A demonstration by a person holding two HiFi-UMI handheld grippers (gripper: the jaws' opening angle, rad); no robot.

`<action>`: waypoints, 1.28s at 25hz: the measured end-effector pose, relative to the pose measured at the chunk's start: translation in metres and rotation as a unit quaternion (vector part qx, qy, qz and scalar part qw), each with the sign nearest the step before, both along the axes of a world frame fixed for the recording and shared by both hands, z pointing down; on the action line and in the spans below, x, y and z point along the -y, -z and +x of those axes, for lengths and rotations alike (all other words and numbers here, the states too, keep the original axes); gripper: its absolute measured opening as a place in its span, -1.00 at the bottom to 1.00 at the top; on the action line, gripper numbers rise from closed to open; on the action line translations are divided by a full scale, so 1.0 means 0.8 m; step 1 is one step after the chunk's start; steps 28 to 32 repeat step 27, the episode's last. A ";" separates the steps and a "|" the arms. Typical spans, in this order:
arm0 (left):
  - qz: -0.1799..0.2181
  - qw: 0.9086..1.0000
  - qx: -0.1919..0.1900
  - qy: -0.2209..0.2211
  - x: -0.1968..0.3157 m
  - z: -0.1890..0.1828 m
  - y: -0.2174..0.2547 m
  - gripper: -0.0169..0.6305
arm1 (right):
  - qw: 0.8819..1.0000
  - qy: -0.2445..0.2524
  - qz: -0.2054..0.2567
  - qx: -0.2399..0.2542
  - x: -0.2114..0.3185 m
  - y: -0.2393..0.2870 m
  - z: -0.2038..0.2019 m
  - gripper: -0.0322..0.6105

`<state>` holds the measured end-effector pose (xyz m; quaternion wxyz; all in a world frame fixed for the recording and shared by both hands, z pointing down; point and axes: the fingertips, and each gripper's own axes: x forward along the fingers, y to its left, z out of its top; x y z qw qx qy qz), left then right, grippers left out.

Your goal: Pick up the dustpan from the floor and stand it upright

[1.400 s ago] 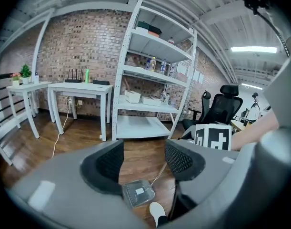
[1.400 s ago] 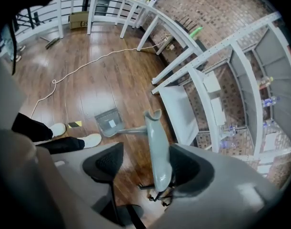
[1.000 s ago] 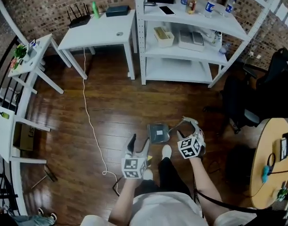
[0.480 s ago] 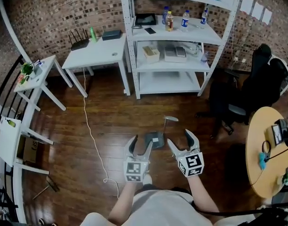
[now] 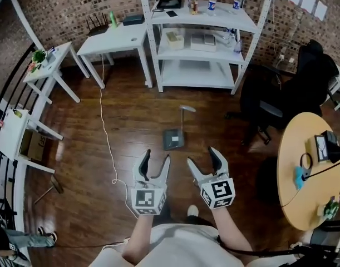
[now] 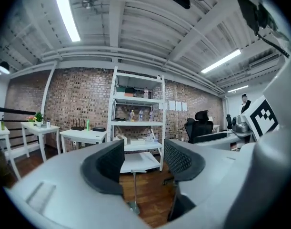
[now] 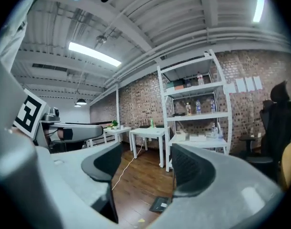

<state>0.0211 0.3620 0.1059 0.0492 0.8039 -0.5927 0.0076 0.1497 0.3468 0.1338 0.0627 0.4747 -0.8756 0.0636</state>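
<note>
The dark dustpan (image 5: 172,139) stands on the wooden floor with its long handle (image 5: 185,118) pointing up, a little ahead of both grippers. My left gripper (image 5: 156,156) is open and holds nothing; the handle (image 6: 135,190) shows in the gap between its jaws, farther off. My right gripper (image 5: 202,157) is also open and empty, to the right of the left one. In the right gripper view the pan (image 7: 160,204) sits low on the floor beyond the open jaws. Neither gripper touches the dustpan.
A white shelf unit (image 5: 200,43) with bottles and boxes stands behind the dustpan, with a white table (image 5: 117,38) to its left. A white cable (image 5: 106,127) runs across the floor. A black office chair (image 5: 270,102) and a round wooden table (image 5: 309,166) are at the right.
The right gripper was at the dustpan's handle a second ago and has let go. Both grippers have pulled back toward me, and the dustpan now stands alone.
</note>
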 end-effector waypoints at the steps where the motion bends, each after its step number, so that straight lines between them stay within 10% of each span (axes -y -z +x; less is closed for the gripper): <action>1: -0.011 1.000 0.000 0.000 -0.013 0.007 -0.007 -0.09 | 1.000 0.000 -0.005 -0.004 -0.010 -0.004 0.006 0.08; 14: 0.049 0.998 0.025 -0.006 -0.036 -0.022 0.052 -0.16 | 0.994 -0.055 0.095 -0.010 -0.025 0.101 0.009 0.00; 32: 0.048 0.999 0.020 -0.010 -0.057 -0.066 0.049 -0.16 | 0.995 -0.040 0.086 -0.017 -0.042 0.095 -0.043 -0.08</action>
